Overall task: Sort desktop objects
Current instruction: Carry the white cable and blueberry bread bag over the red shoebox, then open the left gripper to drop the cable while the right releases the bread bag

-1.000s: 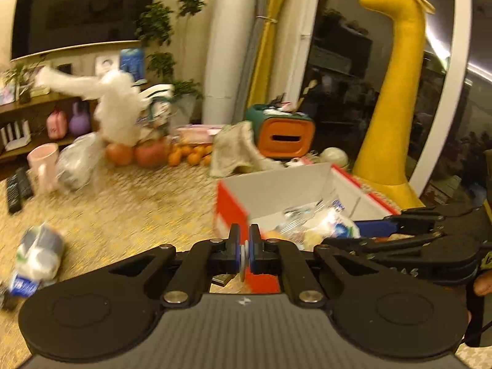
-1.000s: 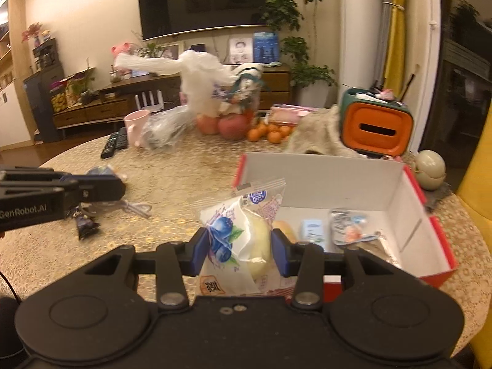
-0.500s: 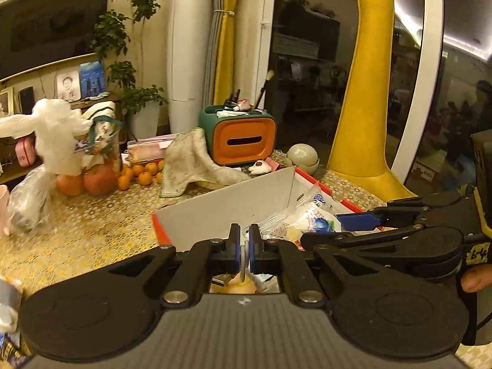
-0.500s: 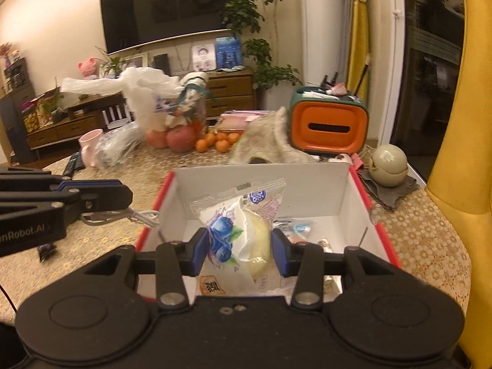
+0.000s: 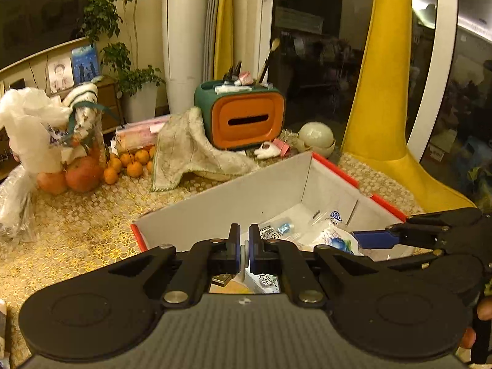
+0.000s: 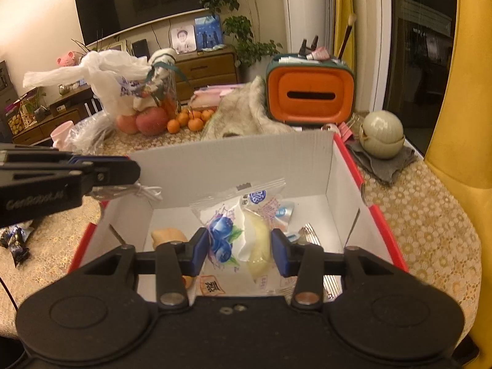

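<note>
- Snack pack [image 6: 238, 233]: clear crinkled film with blueberry print and a pale yellow bun inside, upright between the blue pads of the right gripper [image 6: 236, 246], which is clamped on it at a narrow gap, above the open box [image 6: 233, 160].
- Left gripper [image 5: 245, 246]: black, jaws closed to a slit on a thin white cable [image 5: 243, 259]; in the right wrist view the cable shows as a small white loop [image 6: 147, 190] hanging from the tip over the box's left edge.
- A USB plug [image 5: 222, 279] shows just below the left jaws.
- Box: corrugated card, white inside, red outside, rectangular, flaps up. Contents visible: a tan bread-like piece [image 6: 167, 235] at left, small foil and clear sachets [image 6: 287, 215] at back right, a printed white packet [image 5: 267, 279] near the front.
- Table [image 6: 424, 215]: gold cloth with ring-pattern lace texture.
- Beyond the box: rumpled cream cloth [image 5: 190, 150]; orange-fronted, green-shelled tissue holder [image 5: 246, 117] with tubes and a brush on top; round pale green lidded pot [image 6: 381, 133] on a grey rag.
- Far left: apples [image 6: 150, 121], small oranges [image 6: 187, 121], white plastic bag [image 6: 101, 73].
- Dark candy wrappers [image 6: 15, 240] lie on the table left of the box.
</note>
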The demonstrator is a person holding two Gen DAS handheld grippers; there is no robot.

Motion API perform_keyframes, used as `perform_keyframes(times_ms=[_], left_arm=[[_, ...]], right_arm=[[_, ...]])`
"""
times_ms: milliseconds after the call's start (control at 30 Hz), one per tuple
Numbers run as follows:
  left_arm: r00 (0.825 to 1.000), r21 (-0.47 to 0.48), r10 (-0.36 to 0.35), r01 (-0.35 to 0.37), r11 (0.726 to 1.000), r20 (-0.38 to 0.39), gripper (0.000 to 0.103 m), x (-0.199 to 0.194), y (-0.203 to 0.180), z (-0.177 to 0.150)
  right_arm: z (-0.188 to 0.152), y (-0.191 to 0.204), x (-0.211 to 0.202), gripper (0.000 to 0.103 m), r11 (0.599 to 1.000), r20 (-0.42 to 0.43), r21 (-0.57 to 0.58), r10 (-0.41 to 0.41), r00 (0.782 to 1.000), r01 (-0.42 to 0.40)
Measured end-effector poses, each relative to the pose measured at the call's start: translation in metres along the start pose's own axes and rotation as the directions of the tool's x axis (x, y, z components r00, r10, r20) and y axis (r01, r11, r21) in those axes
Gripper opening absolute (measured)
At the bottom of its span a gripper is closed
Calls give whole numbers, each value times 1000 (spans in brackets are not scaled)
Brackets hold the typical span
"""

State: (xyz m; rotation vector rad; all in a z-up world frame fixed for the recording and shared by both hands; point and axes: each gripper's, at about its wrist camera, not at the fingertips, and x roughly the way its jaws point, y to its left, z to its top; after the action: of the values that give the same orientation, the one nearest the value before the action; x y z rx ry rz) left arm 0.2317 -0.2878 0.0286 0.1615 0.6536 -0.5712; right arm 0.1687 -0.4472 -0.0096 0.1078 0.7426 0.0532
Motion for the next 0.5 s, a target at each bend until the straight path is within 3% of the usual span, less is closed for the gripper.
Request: perform_keyframes(times_ms=[500], left_arm=[[996,-9,5,-6,1000,-90,4,53,5,-3]], right_arm=[[-13,1,26,42,1000,-81,-8,8,997,-9]])
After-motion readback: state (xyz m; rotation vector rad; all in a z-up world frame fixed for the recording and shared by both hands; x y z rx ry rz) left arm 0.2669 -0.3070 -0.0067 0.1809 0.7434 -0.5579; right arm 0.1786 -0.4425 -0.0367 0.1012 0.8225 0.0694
